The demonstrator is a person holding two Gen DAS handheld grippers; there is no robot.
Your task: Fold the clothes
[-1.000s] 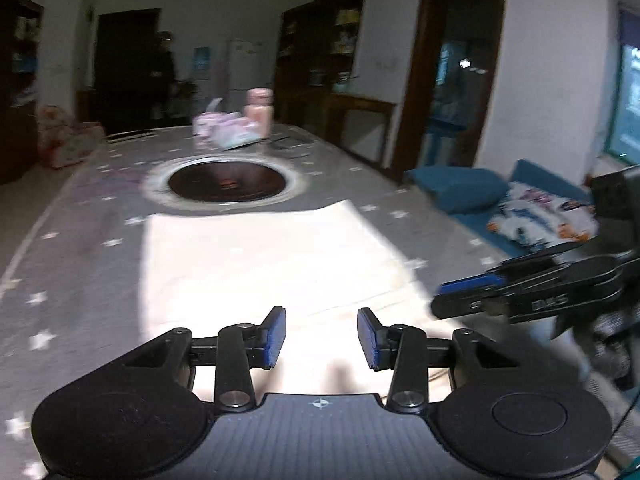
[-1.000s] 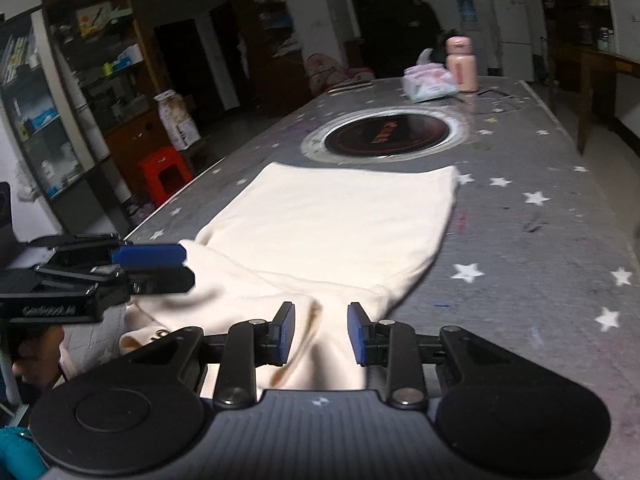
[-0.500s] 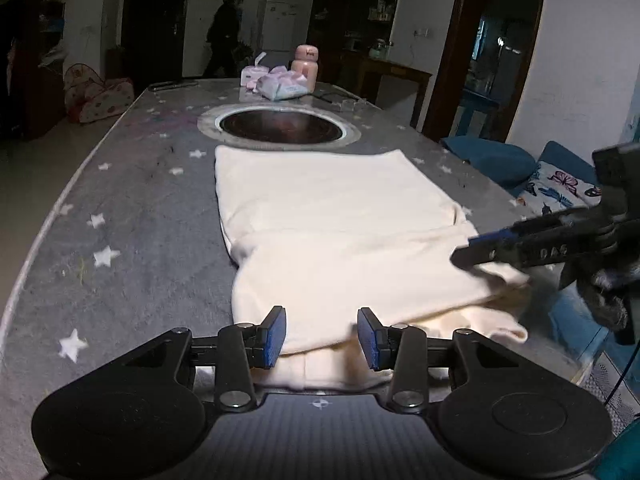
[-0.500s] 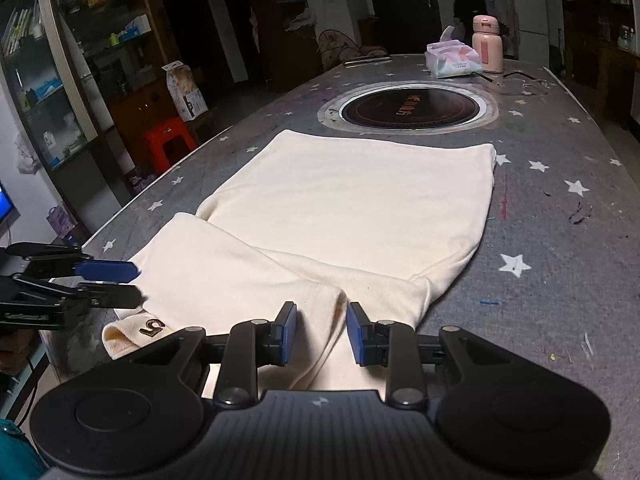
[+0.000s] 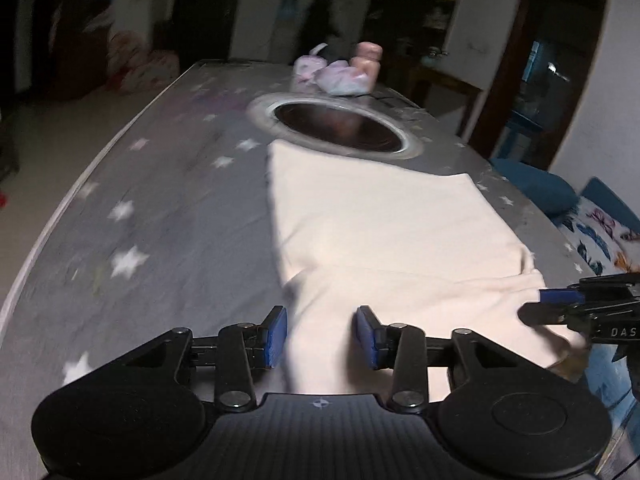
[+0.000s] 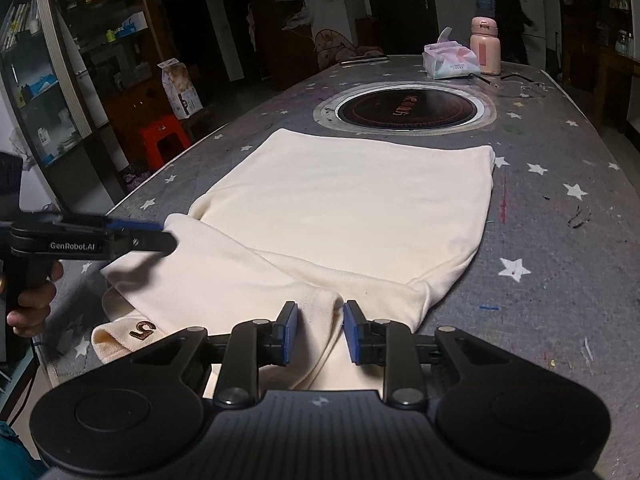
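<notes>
The right gripper points down at the near end of the cream garment; its blue pads stand a narrow gap apart and its jaws are closing, with a ridge of cloth between them, though I cannot tell whether the pads press on it yet. At 9 o'clock from it in the right wrist view the left gripper reaches in over the garment's near left corner, a hand on its grip.

In the left wrist view, which is blurred, the left gripper has its jaws moderately apart over the garment's near left edge; cloth lies below the gap and the pads seem not to touch it. At 3 o'clock the right gripper comes in over the cloth's right corner.

The garment lies flat on the grey starred table, its body running toward 12 o'clock and a folded part lying across the near end. A cuff bearing a dark "5" mark hangs at the table's near edge, at 8 o'clock from the right gripper.

Beyond the garment at 12 o'clock a round hob is set in the table, its rim just beyond the cloth's far edge. Farther on stand a tissue pack and a pink bottle, side by side. At 10 o'clock, off the table, stands a red stool before dark shelves. A person in dark clothes is at the far end of the room
</notes>
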